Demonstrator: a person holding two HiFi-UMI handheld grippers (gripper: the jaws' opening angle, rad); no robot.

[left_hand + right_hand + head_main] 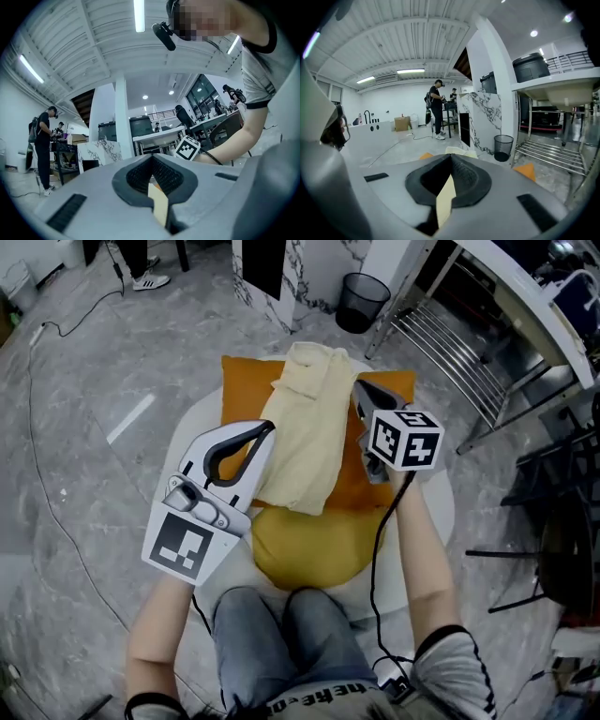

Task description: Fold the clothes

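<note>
A pale yellow garment (pixel 305 427) lies stretched from the upper middle of the head view down toward the centre. It rests on an orange cloth (pixel 242 390), and a darker yellow cloth (pixel 309 545) spreads below it, all on a round white table (pixel 185 442). The left gripper (pixel 265 430) comes in from the lower left, and its tips meet the garment's left edge about halfway down. In the left gripper view its jaws (pixel 152 161) are drawn together on a thin fold of the pale yellow fabric (pixel 159 204), which shows as a narrow strip squeezed between the dark pads. The right gripper (pixel 359 388) reaches in from the right, with its marker cube (pixel 406 439) facing up and its tips at the garment's right edge near the top. In the right gripper view its jaws (pixel 451 161) are likewise pressed together, with a sliver of the same pale fabric (pixel 445 201) pinched between them. A black wastebasket (pixel 362 301) stands on the floor at the top of the head view, and a metal rack (pixel 450 352) slants across the upper right.
</note>
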